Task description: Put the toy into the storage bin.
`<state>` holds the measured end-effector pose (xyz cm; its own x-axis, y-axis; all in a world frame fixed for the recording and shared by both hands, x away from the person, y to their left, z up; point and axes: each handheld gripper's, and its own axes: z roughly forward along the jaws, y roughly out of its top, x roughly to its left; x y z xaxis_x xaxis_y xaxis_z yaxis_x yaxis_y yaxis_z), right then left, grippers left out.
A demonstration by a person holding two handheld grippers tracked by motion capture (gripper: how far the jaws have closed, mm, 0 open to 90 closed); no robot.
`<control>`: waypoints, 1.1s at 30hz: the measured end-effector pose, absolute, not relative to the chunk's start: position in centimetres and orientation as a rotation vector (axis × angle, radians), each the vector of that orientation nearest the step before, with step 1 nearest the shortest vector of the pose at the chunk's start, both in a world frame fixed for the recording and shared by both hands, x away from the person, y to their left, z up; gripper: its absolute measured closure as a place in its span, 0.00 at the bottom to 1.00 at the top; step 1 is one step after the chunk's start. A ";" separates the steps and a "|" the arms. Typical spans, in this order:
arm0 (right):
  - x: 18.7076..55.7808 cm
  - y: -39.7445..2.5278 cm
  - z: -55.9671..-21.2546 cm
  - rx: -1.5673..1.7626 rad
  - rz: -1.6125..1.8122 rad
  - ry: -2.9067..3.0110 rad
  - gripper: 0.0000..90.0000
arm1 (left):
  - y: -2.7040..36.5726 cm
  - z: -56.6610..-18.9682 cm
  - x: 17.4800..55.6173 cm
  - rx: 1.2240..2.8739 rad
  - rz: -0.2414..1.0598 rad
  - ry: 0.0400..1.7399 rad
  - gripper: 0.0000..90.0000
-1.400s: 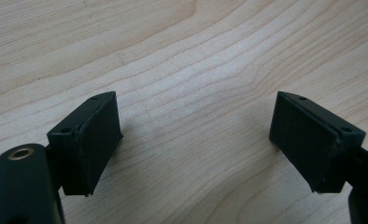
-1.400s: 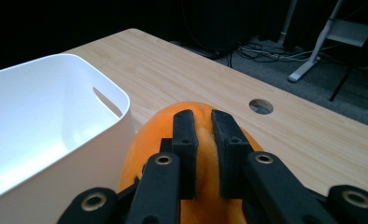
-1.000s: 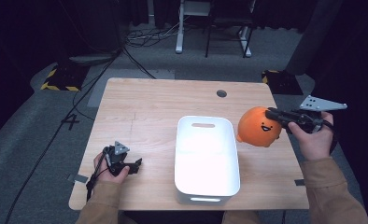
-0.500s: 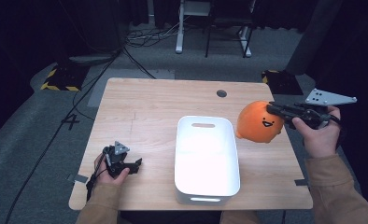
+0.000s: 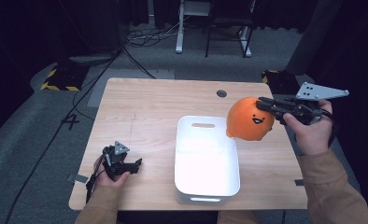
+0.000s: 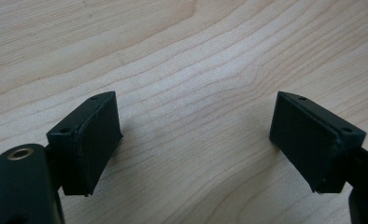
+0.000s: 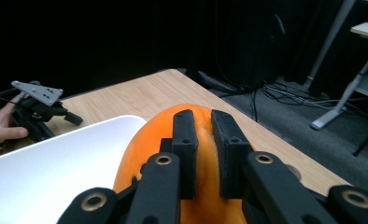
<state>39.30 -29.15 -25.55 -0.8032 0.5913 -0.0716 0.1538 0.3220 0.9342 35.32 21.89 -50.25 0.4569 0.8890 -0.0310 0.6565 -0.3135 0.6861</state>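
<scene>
right now the right tool (image 5: 262, 103) is clamped on a fold at the top of the orange plush toy (image 5: 248, 120), jaws pinched close together with orange fabric between them. toy has a smiley face, hangs in the air off the tabletop (image 5: 149, 112), at the right rim of the white tub (image 5: 205, 182), partly over its far right corner. right gripper view shows the right tool (image 7: 201, 140) squeezing the toy (image 7: 140, 149) with the tub (image 7: 56, 158) below and to the left. left tool (image 5: 134, 164) rests low on the tabletop near the front left edge, well apart from the tub, held in the left hand (image 5: 108, 176). left gripper view: left tool (image 6: 196, 140) jaws spread wide apart, bare wood between them.
</scene>
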 end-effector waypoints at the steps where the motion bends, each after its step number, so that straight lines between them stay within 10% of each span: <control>1: 39.4 -28.9 -25.5 0.653 1.488 2.192 0.90 | 21.9 -50.2 35.3 2.075 0.471 1.285 0.18; 33: 41.1 -20.9 -25.7 0.522 1.562 2.263 0.90 | 21.8 -50.2 35.4 2.080 0.471 1.289 0.18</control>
<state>41.07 -20.86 -25.70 -0.8744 0.4802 -0.0697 0.1050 0.3276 0.9389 35.37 21.84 -50.21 0.4554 0.8898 -0.0294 0.6609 -0.3157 0.6809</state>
